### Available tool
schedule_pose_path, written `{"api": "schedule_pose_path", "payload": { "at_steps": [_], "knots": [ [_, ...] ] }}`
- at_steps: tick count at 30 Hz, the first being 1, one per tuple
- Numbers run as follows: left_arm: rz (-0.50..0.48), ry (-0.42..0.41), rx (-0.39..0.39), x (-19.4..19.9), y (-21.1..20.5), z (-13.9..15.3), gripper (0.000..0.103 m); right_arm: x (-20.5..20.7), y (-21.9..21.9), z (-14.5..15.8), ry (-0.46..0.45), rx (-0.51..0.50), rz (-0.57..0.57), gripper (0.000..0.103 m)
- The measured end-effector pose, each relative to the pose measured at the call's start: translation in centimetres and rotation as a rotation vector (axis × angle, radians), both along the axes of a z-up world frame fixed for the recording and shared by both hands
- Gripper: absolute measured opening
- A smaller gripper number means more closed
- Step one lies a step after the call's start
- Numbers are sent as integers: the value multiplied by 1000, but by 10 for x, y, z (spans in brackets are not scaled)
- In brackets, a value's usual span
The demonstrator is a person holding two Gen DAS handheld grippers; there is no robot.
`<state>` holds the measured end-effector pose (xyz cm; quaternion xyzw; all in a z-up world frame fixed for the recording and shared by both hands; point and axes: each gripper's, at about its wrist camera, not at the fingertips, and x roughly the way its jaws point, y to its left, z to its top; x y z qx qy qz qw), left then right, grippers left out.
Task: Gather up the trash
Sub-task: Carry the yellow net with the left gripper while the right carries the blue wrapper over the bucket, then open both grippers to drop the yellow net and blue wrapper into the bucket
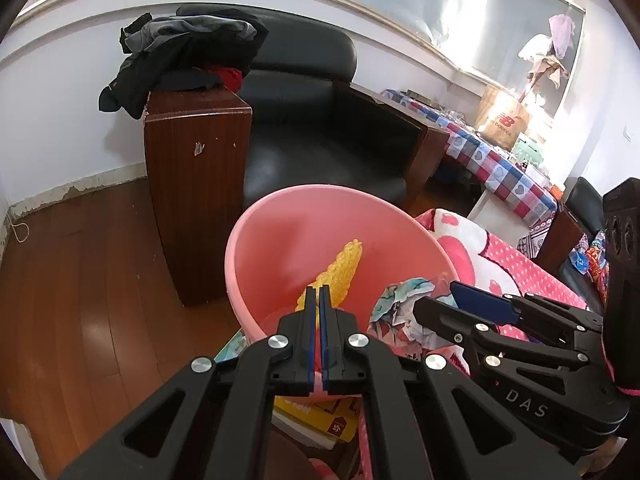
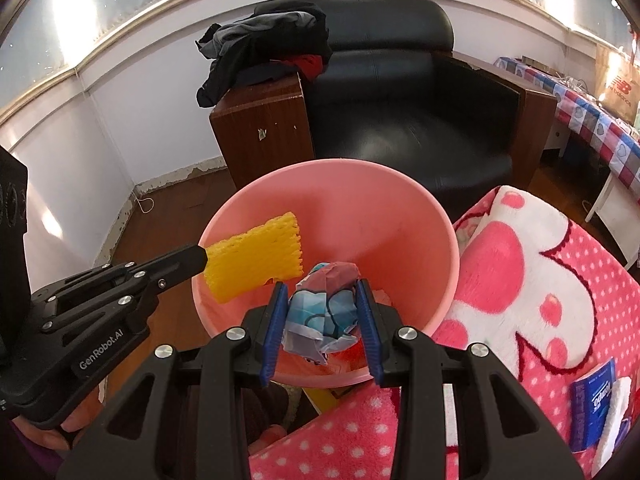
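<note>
A pink plastic bin (image 1: 304,216) (image 2: 360,200) stands by the bed edge. My left gripper (image 1: 318,292) is shut on a yellow foam net (image 1: 344,272) (image 2: 256,256) and holds it over the bin's mouth; the left gripper also shows in the right wrist view (image 2: 202,256). My right gripper (image 2: 322,292) is shut on a crumpled blue and pink wrapper (image 2: 324,308) (image 1: 400,304) over the bin's near rim; the right gripper shows in the left wrist view (image 1: 460,292).
A black leather armchair (image 2: 400,96) with wooden sides stands behind the bin, with dark clothes (image 2: 264,40) piled on its arm. A pink and white blanket (image 2: 520,280) covers the bed at right, with a blue packet (image 2: 592,404) on it. A checked-cloth table (image 1: 500,160) stands far right.
</note>
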<state>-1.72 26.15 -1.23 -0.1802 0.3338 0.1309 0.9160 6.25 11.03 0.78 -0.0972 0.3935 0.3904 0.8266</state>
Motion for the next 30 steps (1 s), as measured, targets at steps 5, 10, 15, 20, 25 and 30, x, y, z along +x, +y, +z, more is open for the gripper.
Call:
{"api": "schedule_pose_path", "payload": {
  "at_steps": [5,10,15,20,25,30],
  "knots": [
    [11,-3,2,-2,0,-1,1,0,0,-1,6,-7,-2,36],
    [23,-14,5,-5,-1,1,1,2,-3,0,22,1,-15,37],
    [27,-30,5,-9,0,3,3,1,-3,1,14,-5,-16,37],
    [37,-35,-20,-12,3,6,23,1,-4,1,17,-7,-23,39],
    [45,-45,-27,-19,4,11,30,0,-6,4,14,5,-25,46],
    [35,-51,-29,-23,0,15,30,-3,-10,7,1,9,-23,47]
  ]
}}
